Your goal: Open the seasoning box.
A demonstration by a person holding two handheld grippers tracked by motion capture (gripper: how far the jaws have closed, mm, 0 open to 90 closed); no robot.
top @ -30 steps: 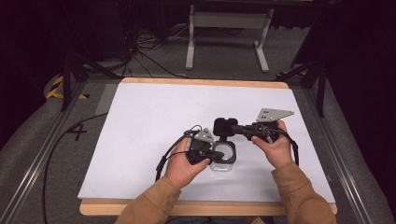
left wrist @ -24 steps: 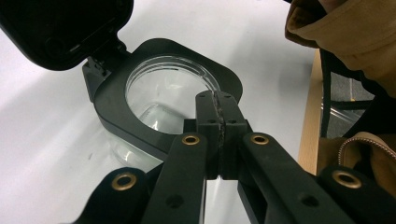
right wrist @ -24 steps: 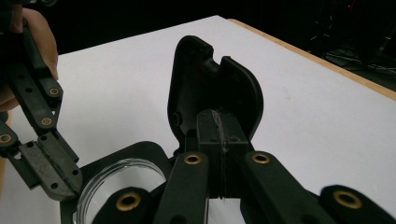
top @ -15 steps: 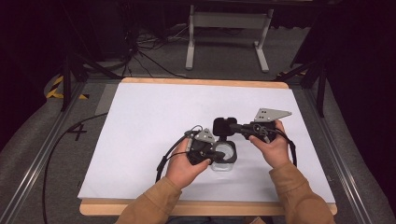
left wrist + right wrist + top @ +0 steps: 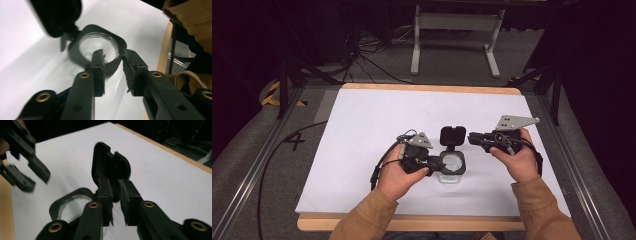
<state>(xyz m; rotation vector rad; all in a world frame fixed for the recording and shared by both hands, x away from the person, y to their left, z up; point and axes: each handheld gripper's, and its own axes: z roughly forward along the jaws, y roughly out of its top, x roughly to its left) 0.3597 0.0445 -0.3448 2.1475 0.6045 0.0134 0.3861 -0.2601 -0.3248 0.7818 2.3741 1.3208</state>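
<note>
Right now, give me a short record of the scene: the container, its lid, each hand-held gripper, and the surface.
container: clear jar with black square collar, upright, near table centre
lid: black flip lid, hinged open, standing up
left hand-held gripper: jaws open, straddling the collar rim
right hand-held gripper: jaws nearly closed at the lid's edge; grip unclear
surface: white table with wooden edge
</note>
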